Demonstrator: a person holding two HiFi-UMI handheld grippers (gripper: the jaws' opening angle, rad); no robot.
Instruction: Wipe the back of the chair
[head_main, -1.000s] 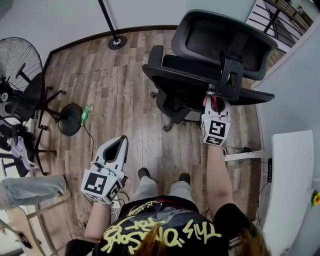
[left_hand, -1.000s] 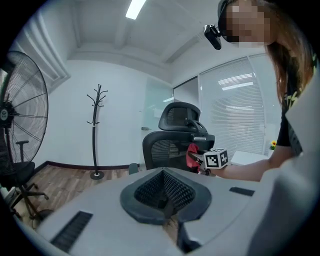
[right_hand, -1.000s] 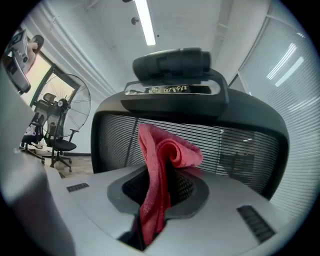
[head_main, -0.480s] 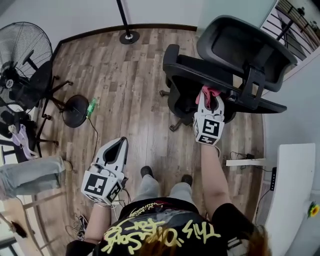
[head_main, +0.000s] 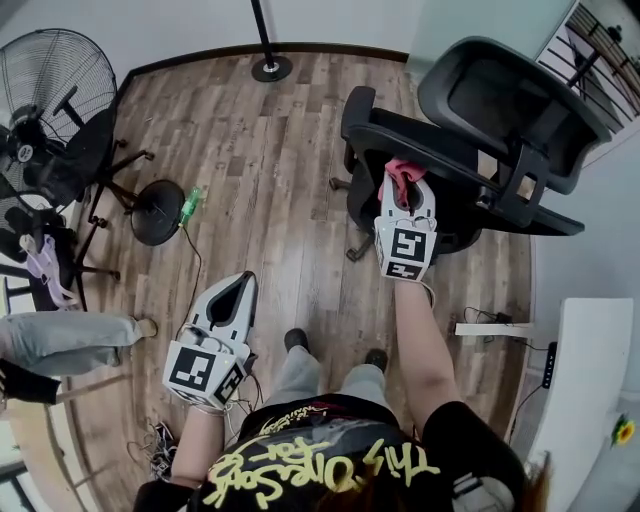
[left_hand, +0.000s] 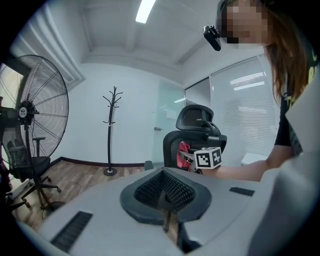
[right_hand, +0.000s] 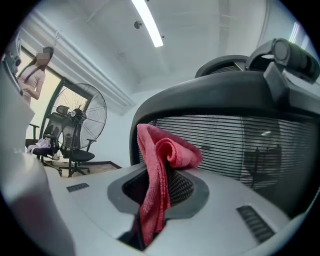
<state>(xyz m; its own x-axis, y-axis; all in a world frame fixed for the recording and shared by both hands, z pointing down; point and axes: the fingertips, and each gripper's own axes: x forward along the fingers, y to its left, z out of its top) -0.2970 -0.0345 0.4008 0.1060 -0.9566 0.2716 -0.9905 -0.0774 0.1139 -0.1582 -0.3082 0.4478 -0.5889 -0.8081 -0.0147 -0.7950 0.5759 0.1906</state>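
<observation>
The black office chair (head_main: 470, 150) stands at the upper right of the head view with its mesh back (right_hand: 240, 145) turned towards me. My right gripper (head_main: 405, 188) is shut on a pink cloth (head_main: 398, 176) and holds it against the left part of that back, near its edge. In the right gripper view the cloth (right_hand: 160, 165) hangs bunched between the jaws, right in front of the mesh, with the headrest (right_hand: 235, 62) above. My left gripper (head_main: 243, 282) hangs low over the wooden floor by my left leg, shut and empty, well away from the chair.
A large standing fan (head_main: 50, 100) and a second office chair (head_main: 40, 220) stand at the left. A round stand base (head_main: 158, 212) with a green bottle (head_main: 192, 203) beside it lies on the floor. A coat stand (head_main: 272, 68) stands at the back. A white desk (head_main: 580, 380) is at the right, a person's leg (head_main: 60, 340) at the left.
My right gripper has carried the pink cloth leftwards along the chair back, from near the central bracket to the back's left part. The left gripper has stayed put.
</observation>
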